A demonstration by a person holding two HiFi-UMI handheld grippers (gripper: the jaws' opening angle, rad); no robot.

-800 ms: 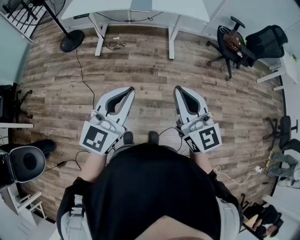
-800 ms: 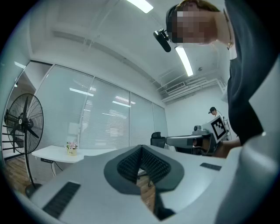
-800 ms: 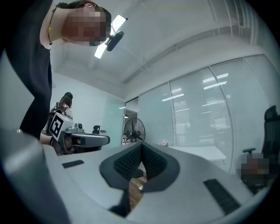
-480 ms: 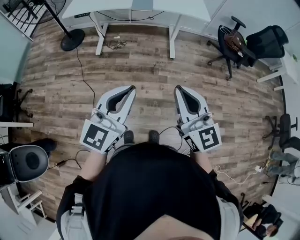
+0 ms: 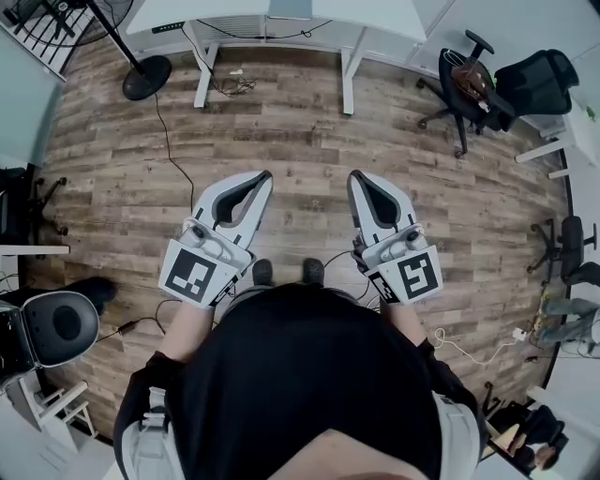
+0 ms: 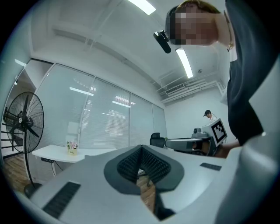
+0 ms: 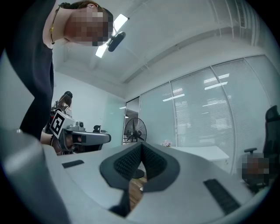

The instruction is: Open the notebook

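Hanging side by side over the wooden floor (image 5: 300,131) at mid-frame, the left tongs (image 5: 265,175) and right tongs (image 5: 353,175) each have their jaws pressed together, nothing between them. A white worktop (image 5: 281,14) runs along the top edge. No view shows where the notebook lies.

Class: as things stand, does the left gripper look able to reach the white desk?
Probably not. The left gripper hangs shut above wood floor, well short of the white desk; nothing blocks the way, but stepping closer looks needed.
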